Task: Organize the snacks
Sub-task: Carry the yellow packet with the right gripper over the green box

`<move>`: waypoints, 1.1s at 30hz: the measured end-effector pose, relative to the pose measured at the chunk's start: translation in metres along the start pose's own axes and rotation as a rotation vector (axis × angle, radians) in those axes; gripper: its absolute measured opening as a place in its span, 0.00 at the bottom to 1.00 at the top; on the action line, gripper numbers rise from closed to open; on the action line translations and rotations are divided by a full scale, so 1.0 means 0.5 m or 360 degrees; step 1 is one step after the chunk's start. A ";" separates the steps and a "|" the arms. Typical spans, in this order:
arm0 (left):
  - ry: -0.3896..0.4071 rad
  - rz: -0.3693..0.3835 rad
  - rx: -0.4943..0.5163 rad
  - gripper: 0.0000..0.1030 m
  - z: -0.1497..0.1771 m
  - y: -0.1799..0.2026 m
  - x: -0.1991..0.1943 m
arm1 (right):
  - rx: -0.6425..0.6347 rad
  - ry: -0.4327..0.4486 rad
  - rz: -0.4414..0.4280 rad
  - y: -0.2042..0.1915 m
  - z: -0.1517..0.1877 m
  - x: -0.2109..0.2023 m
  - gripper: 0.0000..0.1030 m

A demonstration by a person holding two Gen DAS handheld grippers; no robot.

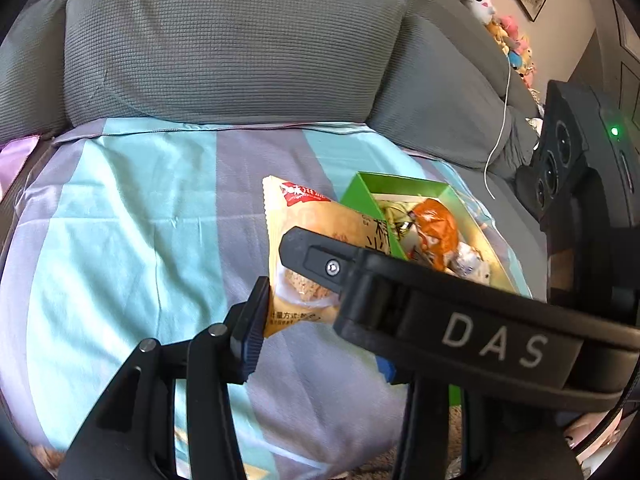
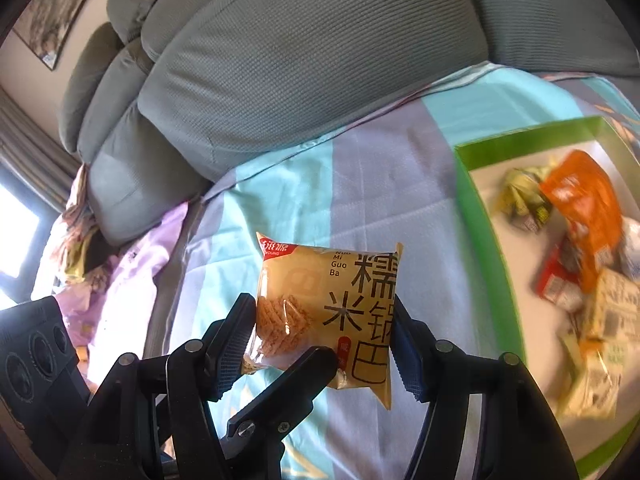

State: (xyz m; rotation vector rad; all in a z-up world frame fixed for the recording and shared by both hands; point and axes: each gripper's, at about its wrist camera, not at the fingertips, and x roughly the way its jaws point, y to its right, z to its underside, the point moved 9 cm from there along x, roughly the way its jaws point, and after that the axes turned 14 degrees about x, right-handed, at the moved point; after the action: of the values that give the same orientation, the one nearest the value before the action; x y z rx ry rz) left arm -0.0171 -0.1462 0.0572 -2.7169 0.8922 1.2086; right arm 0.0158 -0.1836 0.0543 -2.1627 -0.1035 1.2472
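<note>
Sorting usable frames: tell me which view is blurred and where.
Right wrist view: the green box and its snacks at the right edge are motion-smeared, while the rice-cracker packet is sharp. Left wrist view: mostly sharp, the box legible; fisheye bending at the edges in both.

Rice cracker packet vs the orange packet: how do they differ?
Colour: the rice cracker packet is tan with big black characters; the orange packet is plain orange.
Place: the rice cracker packet is clamped in the right gripper above the striped sheet; the orange packet lies in the green box.
Shape: the rice cracker packet is puffed and smooth; the orange packet is crumpled.
Both are snack wrappers.
</note>
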 end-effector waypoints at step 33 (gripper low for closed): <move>0.0026 0.0243 0.0239 0.43 -0.048 0.243 0.107 | 0.0172 0.0333 0.0092 0.211 -0.078 -0.170 0.65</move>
State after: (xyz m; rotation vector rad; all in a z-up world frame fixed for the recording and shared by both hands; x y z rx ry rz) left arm -0.0353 -0.2801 0.0602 -2.5848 1.1608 1.0944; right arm -0.0242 -0.3177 0.0734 -2.2003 0.1117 1.0252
